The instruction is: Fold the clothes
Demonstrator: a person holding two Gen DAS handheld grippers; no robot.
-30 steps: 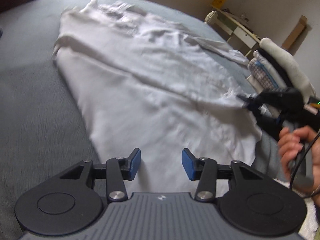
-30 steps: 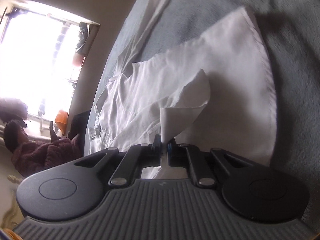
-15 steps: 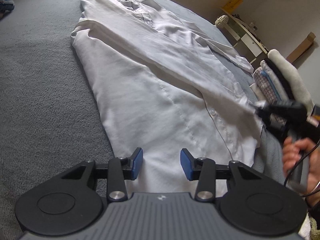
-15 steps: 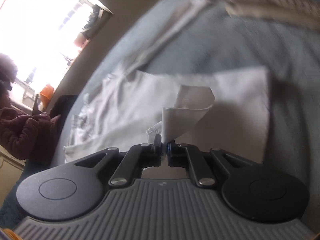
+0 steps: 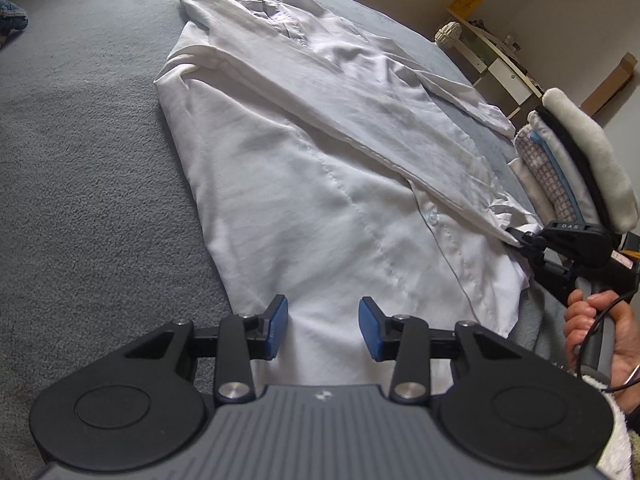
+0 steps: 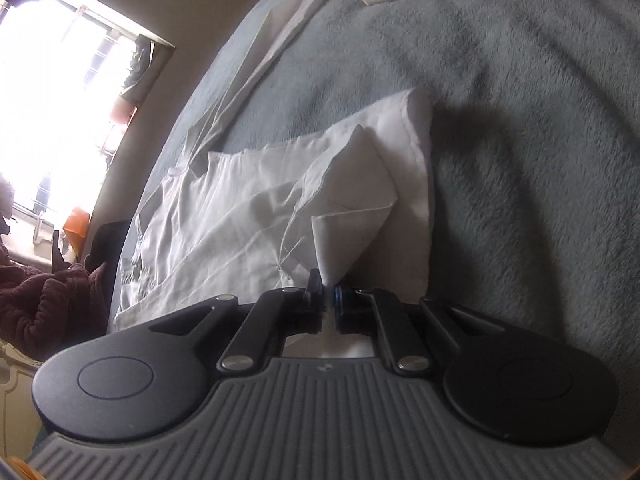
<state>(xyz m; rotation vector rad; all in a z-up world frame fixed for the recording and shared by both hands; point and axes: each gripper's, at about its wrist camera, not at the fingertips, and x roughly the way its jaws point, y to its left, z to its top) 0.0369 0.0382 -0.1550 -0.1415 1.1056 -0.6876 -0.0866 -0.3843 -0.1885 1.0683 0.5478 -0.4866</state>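
Right gripper (image 6: 328, 300) nearer; one white shirt (image 5: 320, 184), one folded stack (image 5: 568, 160).

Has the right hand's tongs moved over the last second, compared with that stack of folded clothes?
Yes. The right tongs, pinching the shirt sleeve, slid down the frame, away from the folded stack.

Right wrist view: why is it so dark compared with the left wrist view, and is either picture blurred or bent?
Right wrist view: the window is blown out white, so the white shirt and grey blanket look dim, with a dark shadow beside the shirt. Left wrist view: even, soft light, shirt sharp. Both views: fisheye bending at the edges, no clear motion blur.
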